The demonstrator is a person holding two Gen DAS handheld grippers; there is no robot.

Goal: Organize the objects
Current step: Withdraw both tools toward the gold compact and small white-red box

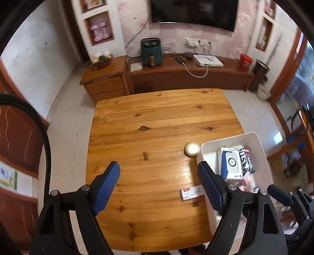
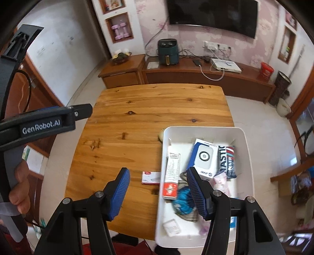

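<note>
A white bin [image 2: 247,149] stands on the right side of the wooden table [image 2: 137,109]; it also shows in the left wrist view [image 1: 261,145]. It holds a blue-white box [image 2: 204,158], a long red-white box [image 2: 171,174], a striped pack [image 2: 229,160], a blue cloth item [image 2: 183,200] and small packets. A small red-white card pack [image 2: 151,177] lies on the table left of the bin, also seen in the left wrist view [image 1: 191,194]. A round gold case [image 1: 192,149] sits by the bin's far left corner. My left gripper [image 1: 159,182] is open and empty above the table. My right gripper [image 2: 158,189] is open and empty above the bin's left wall.
A low wooden cabinet [image 1: 176,76] against the far wall carries an air fryer [image 1: 151,51], a white device [image 1: 208,60] and cables. A TV [image 1: 194,11] hangs above. A red can [image 1: 245,60] stands at the right. The floor surrounds the table.
</note>
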